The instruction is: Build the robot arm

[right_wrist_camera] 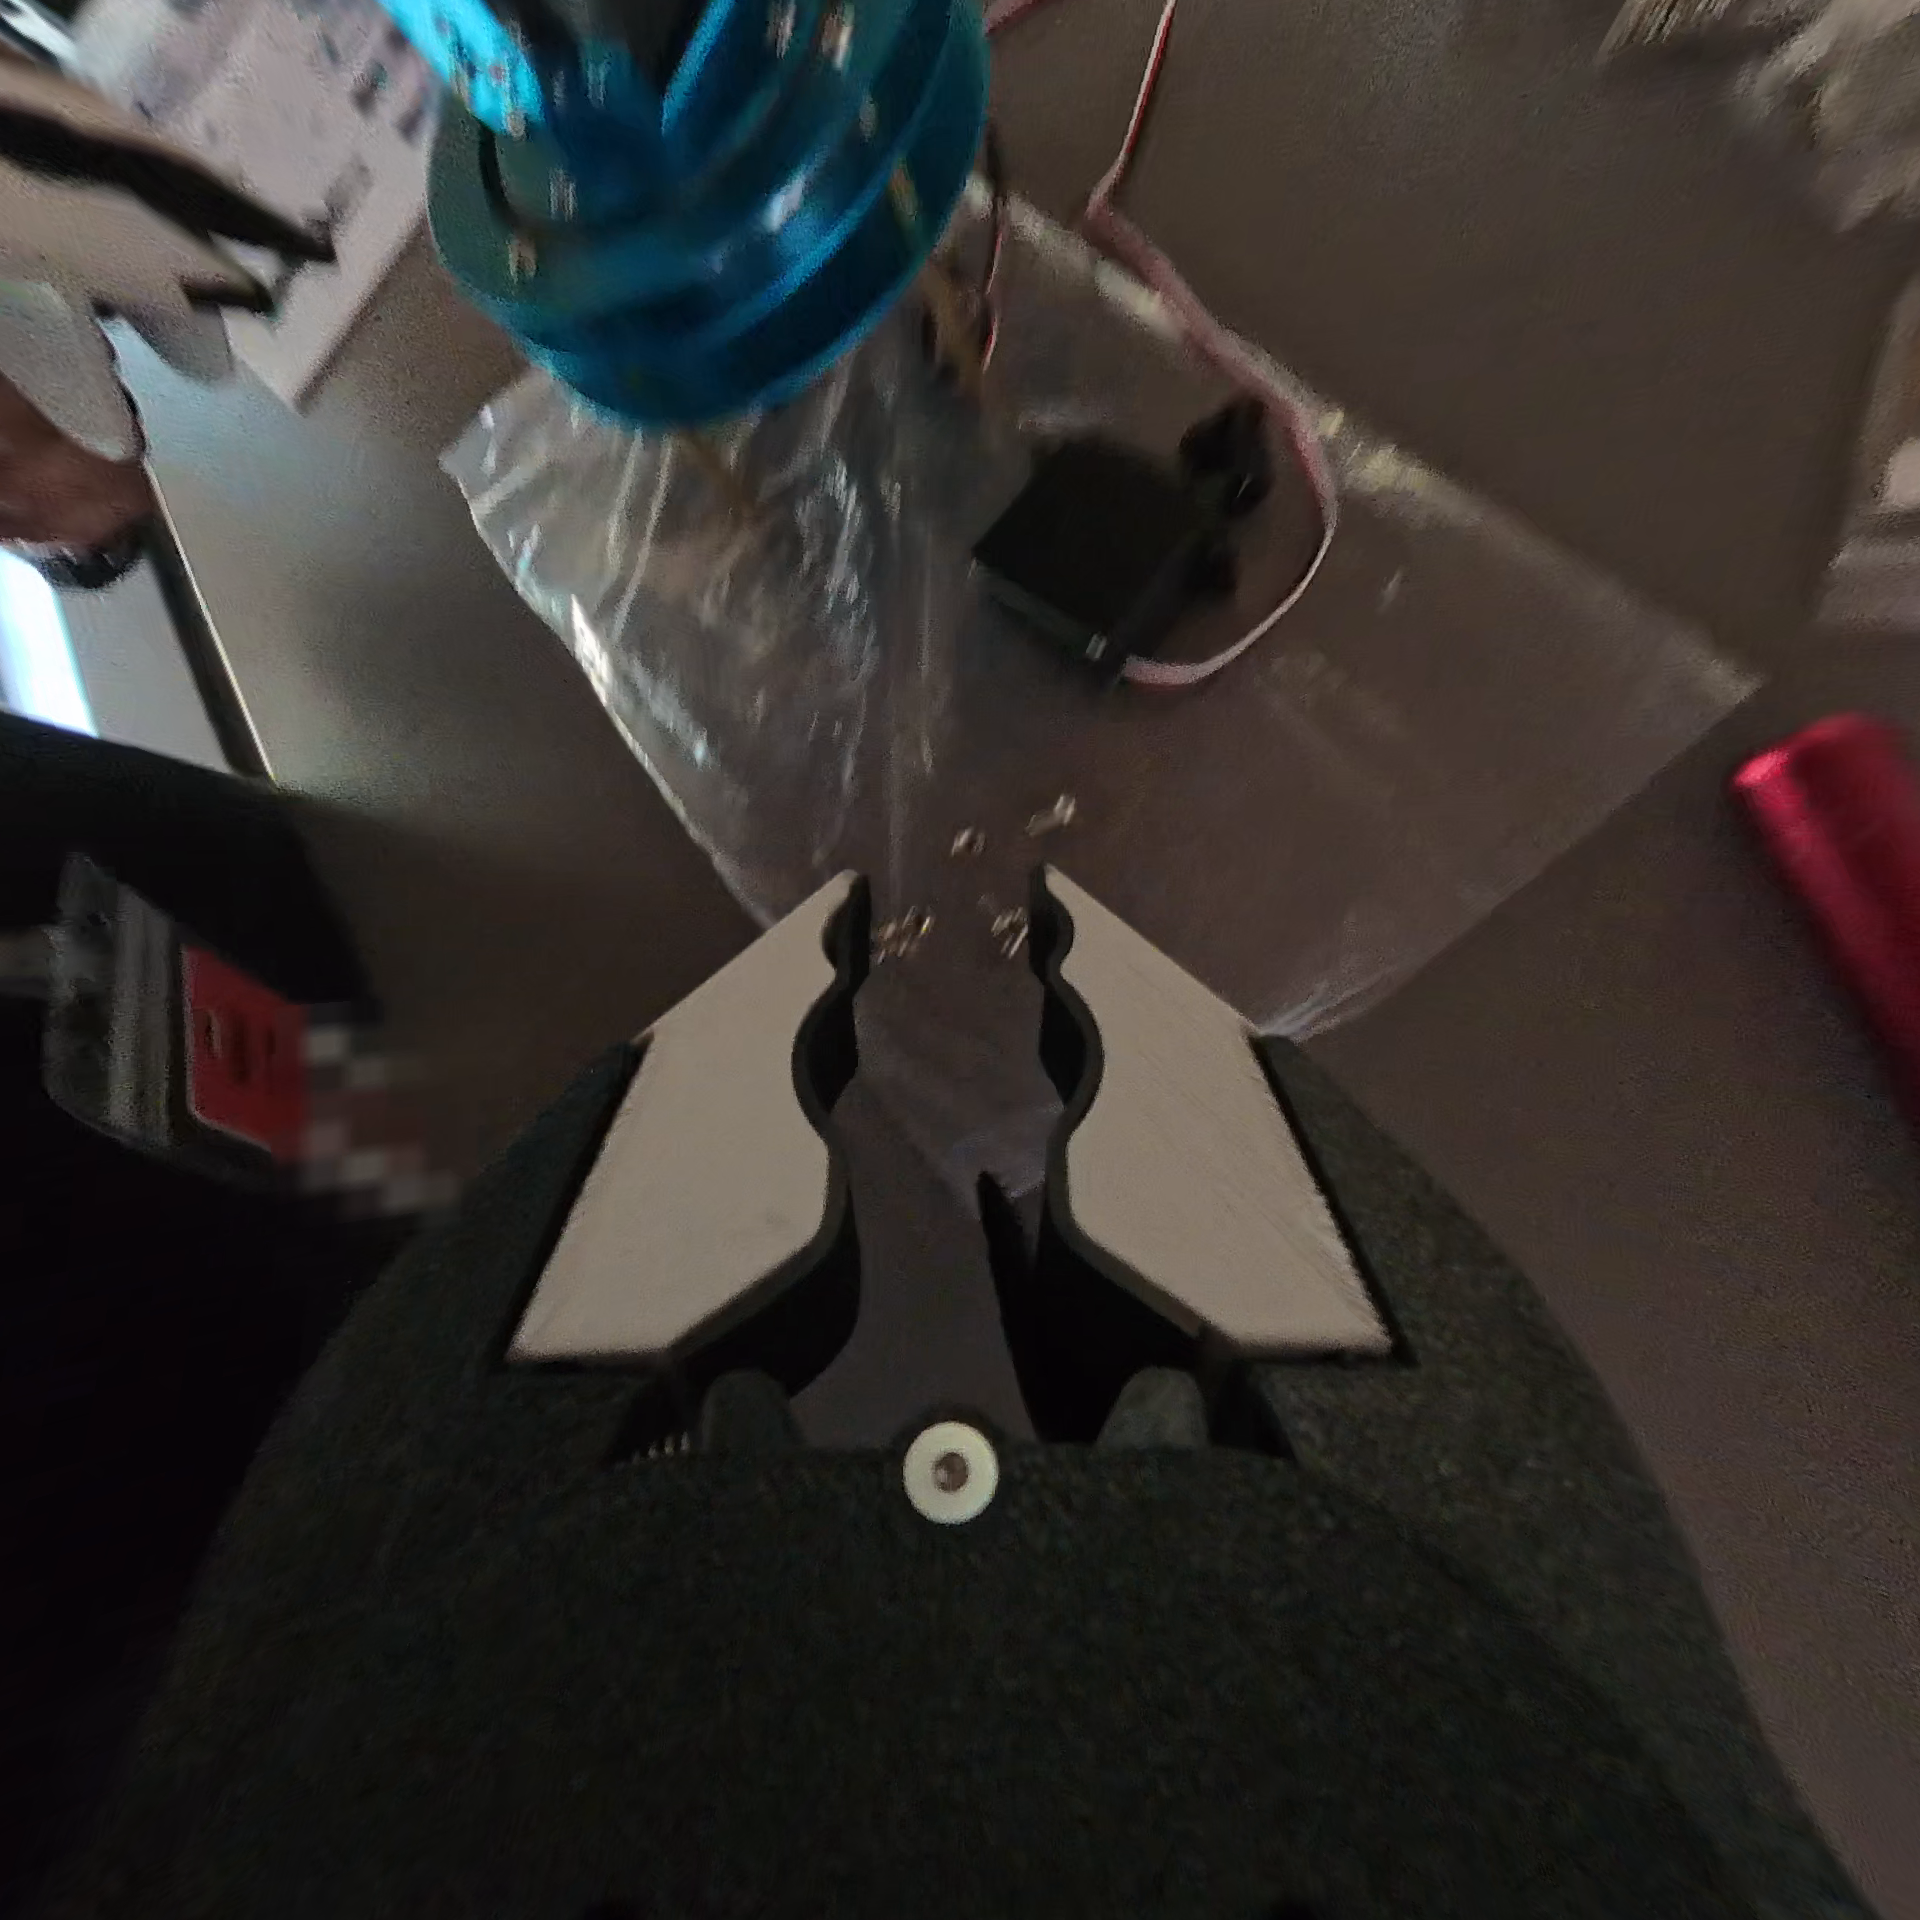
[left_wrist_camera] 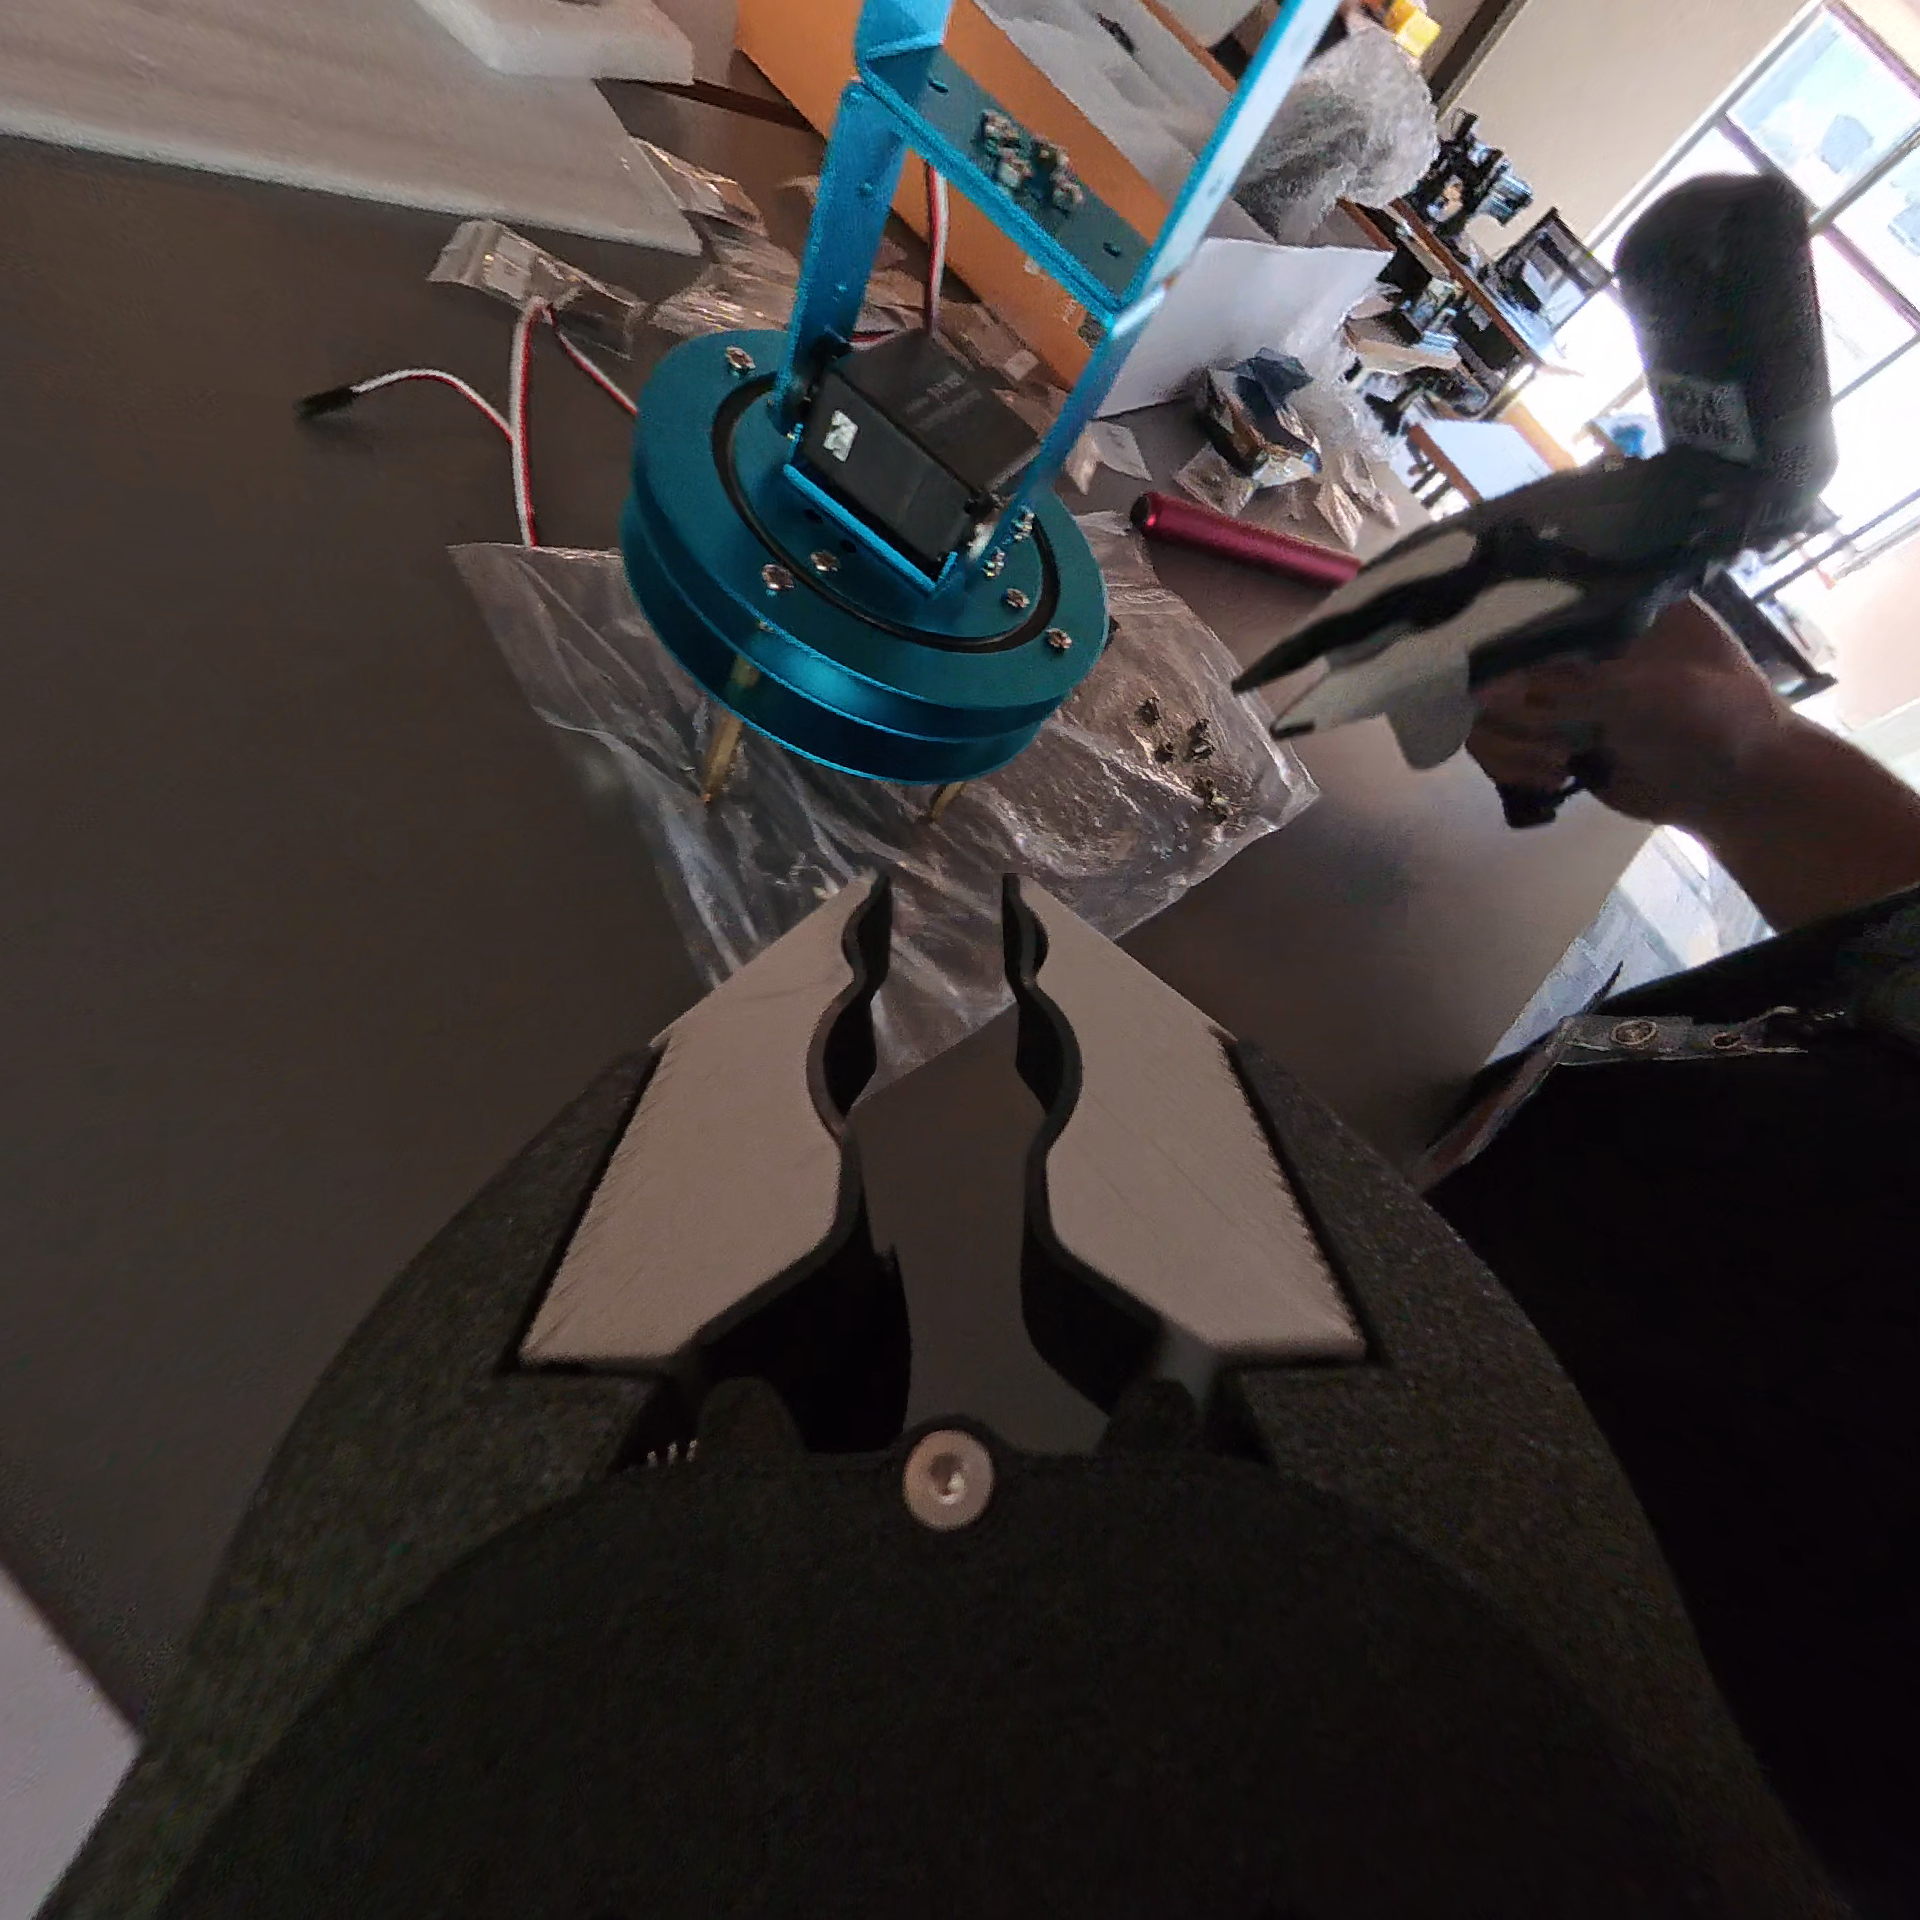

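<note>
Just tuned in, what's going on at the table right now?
A person holds a gripper in each hand over a dark table. Both are open and empty. The left gripper points at a blue round base with a black servo, standing on brass legs on a clear plastic bag. The right gripper hovers over small screws on that bag. A red cylinder lies beside it.

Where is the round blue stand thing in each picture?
Left wrist view: the round blue base sits upper middle, beyond the open left gripper.
Right wrist view: it is blurred at the top, left of middle, beyond the open right gripper.
Shared landmark: the clear plastic bag under it.
</note>
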The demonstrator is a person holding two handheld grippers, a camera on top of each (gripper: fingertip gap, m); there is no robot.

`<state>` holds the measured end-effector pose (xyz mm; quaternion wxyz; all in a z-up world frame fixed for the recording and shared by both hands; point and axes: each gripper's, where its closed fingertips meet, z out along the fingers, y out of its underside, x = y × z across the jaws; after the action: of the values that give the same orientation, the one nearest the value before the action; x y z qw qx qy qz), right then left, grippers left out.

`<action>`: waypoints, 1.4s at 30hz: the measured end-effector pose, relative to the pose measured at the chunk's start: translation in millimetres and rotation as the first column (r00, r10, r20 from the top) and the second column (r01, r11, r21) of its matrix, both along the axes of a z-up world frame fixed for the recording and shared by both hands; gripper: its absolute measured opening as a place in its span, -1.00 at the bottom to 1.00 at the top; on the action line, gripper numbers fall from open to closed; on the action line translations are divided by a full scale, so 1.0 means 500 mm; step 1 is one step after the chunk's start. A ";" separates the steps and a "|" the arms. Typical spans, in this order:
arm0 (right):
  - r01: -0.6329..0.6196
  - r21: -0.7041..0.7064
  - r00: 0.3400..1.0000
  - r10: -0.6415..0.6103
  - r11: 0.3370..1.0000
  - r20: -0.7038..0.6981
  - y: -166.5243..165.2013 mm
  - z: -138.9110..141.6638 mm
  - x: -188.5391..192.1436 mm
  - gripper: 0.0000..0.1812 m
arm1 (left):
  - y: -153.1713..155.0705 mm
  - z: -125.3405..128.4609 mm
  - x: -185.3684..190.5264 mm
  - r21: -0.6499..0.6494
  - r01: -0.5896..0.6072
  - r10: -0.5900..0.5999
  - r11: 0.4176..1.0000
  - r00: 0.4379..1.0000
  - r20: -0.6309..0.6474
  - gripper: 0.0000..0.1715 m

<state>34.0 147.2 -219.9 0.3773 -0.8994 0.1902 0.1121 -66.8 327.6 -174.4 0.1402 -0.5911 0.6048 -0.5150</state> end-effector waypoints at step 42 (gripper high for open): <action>0.077 -0.022 0.970 -0.069 0.997 0.233 0.093 0.048 0.086 -0.71 | 0.171 0.037 -0.131 0.033 -0.284 0.277 0.958 0.952 0.131 -0.72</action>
<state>77.2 193.8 -195.9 0.3867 -0.9045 0.1795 -0.0108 -132.1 413.1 -155.8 0.2645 -0.6338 0.5178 -0.5102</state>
